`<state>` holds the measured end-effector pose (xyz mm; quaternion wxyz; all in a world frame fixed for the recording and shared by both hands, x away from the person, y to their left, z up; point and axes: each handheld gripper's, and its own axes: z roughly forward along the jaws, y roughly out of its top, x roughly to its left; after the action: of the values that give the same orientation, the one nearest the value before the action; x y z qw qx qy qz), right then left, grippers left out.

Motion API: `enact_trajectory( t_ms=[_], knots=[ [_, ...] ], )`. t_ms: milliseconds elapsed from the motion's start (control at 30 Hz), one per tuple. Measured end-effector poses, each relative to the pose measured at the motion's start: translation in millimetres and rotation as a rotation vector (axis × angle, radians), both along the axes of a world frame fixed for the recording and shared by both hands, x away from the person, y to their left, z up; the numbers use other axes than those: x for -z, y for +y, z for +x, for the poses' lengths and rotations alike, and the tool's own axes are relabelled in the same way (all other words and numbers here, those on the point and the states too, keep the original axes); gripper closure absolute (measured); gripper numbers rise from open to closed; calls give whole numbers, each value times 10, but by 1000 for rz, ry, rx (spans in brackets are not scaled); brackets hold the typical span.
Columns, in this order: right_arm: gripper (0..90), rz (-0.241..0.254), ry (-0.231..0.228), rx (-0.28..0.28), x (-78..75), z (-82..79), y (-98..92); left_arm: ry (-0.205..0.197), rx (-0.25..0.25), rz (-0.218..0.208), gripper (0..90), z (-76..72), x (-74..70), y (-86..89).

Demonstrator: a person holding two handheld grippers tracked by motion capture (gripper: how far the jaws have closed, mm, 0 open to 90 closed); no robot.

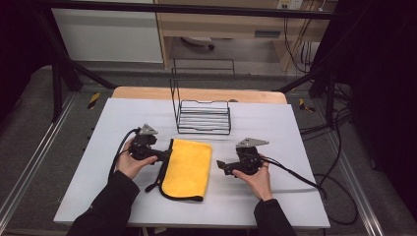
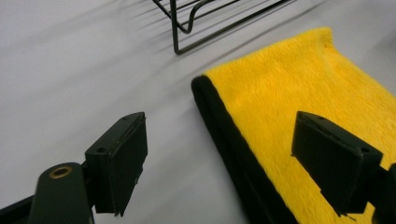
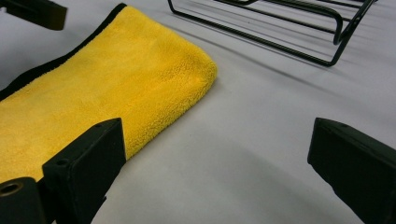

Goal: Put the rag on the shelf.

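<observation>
I see the folded yellow cloth (image 1: 187,168) lying flat, flanked by my left gripper (image 1: 166,155) at 9 o'clock and right gripper (image 1: 220,166) at 3 o'clock. Both sets of jaws stand wide and hold nothing. The wire rack (image 1: 203,117) at 12 o'clock is cut off in both gripper views.

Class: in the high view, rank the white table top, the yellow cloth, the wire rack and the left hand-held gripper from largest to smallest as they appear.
1. white table top
2. yellow cloth
3. wire rack, close to the cloth and farther off, so unsure
4. left hand-held gripper
</observation>
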<state>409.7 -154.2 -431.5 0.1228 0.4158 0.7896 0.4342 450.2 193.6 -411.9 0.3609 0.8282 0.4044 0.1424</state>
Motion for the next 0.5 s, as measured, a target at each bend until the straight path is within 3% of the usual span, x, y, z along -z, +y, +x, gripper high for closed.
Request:
enact_trajectory(
  t_ms=[67,167,200,300,333,500],
  knots=[
    [47,3,-3,2,14,-25,-22,13,-8,-7,220,74,23,-46],
    [45,0,0,11,39,-33,-31,24,-28,29,251,206,77,-121],
    [45,-2,-1,13,44,-32,-30,18,-35,24,271,239,103,-134],
    [47,1,-6,13,48,-35,-24,53,-42,11,318,338,164,-154],
    [48,7,-8,15,49,-37,-22,56,-44,7,389,358,183,-161],
    [49,11,-7,15,48,-33,-22,80,-31,-9,505,407,224,-205]
  ],
)
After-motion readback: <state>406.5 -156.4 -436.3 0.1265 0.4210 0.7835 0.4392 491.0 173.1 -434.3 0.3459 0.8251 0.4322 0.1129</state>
